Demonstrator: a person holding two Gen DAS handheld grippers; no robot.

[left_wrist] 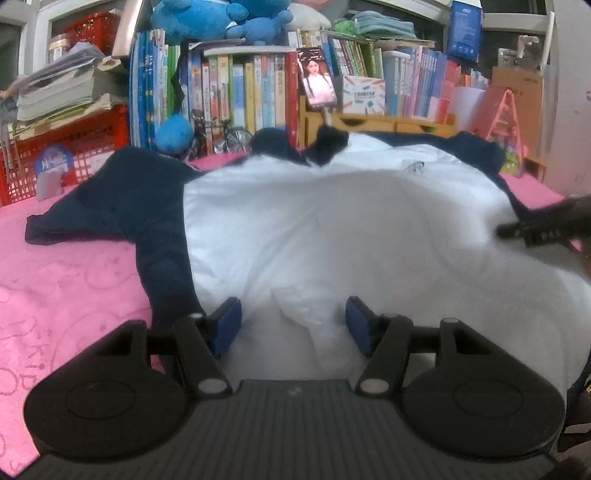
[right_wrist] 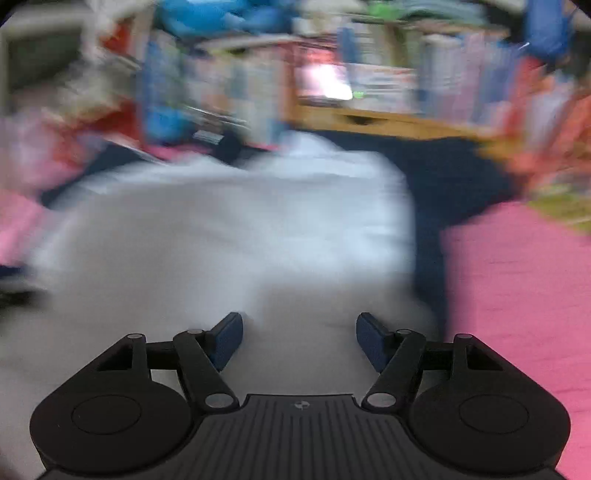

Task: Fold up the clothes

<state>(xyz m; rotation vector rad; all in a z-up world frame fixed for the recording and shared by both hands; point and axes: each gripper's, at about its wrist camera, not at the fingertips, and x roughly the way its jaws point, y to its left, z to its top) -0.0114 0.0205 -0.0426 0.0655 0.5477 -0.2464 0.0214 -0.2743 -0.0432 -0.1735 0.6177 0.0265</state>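
Note:
A white shirt with navy sleeves and collar [left_wrist: 314, 229] lies spread on a pink cloth [left_wrist: 66, 280]. Its navy left sleeve [left_wrist: 122, 199] stretches out to the left. My left gripper [left_wrist: 293, 325] hovers open over the shirt's near hem, where a small white fold sits between the blue pads. In the left wrist view the right gripper [left_wrist: 543, 225] shows dark and blurred at the shirt's right edge. The right wrist view is motion-blurred; there my right gripper [right_wrist: 299, 339] stands open above the white shirt [right_wrist: 221, 236], with the navy sleeve [right_wrist: 443, 184] to its right.
Rows of books [left_wrist: 251, 92] on a shelf back the table. A red plastic crate [left_wrist: 62, 147] stands at the left and a blue plush toy [left_wrist: 218, 18] sits on top. A model bicycle [left_wrist: 218, 136] and a pink triangular frame [left_wrist: 506, 118] stand behind the shirt.

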